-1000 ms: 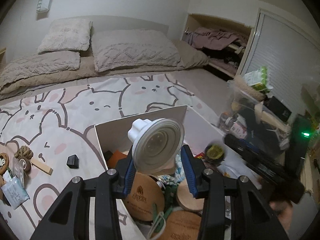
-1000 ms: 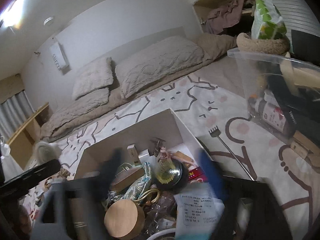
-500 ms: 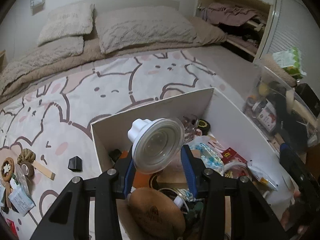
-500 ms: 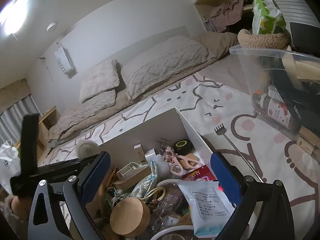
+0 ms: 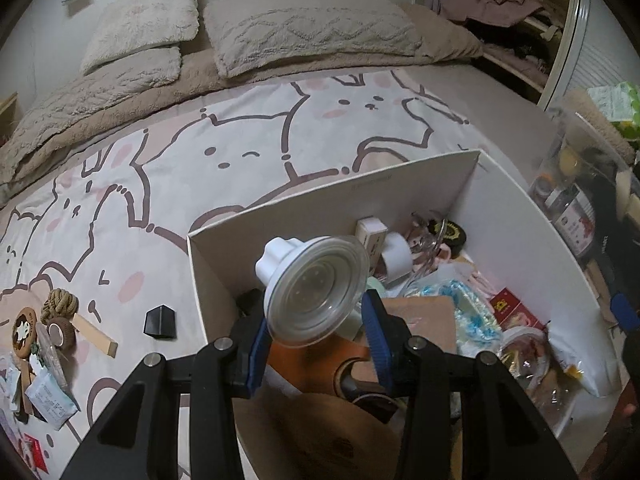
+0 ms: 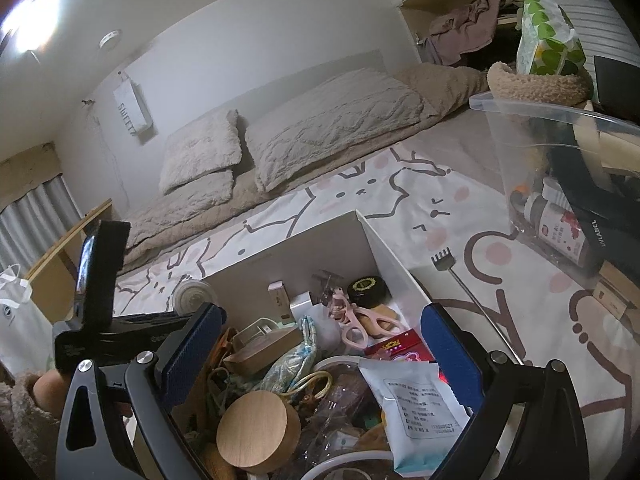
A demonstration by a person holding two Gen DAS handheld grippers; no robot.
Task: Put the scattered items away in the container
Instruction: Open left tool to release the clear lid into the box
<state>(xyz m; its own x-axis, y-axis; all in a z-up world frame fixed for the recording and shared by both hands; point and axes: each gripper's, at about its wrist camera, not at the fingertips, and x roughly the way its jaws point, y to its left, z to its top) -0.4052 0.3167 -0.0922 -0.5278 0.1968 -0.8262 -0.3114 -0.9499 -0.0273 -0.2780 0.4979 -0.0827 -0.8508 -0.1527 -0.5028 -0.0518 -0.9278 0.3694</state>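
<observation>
From the left wrist, the left gripper (image 5: 318,330) has its blue pads closed on a clear suction cup (image 5: 317,294) with a white knob, jaws only partly apart (just the width of the piece it pinches). The cup hangs above the near left corner of the white box (image 5: 332,192), inside its rim. In the box, behind the cup, stand a small cream carton (image 5: 373,234) and a white roll (image 5: 395,258); a black round tin (image 5: 452,236) lies toward the far right corner. Outside the box, to its left on the bunny-print blanket (image 5: 240,128), lie a small black block (image 5: 160,321), a knot of rope (image 5: 60,305), a wooden stick (image 5: 94,334) and some paper sachets (image 5: 52,400).

From the right wrist, the right gripper (image 6: 316,354) stands wide open over the near side of the white box with nothing between its pads. In the box below it lie a round wooden lid (image 6: 258,432), a white sachet (image 6: 418,404), pink scissors (image 6: 356,322) and the black round tin. The suction cup shows at the box's left wall (partly hidden by the left gripper's black frame). Right of the box, on the blanket, lies a back scratcher (image 6: 460,284), and further right a clear plastic bin (image 6: 560,160).
</observation>
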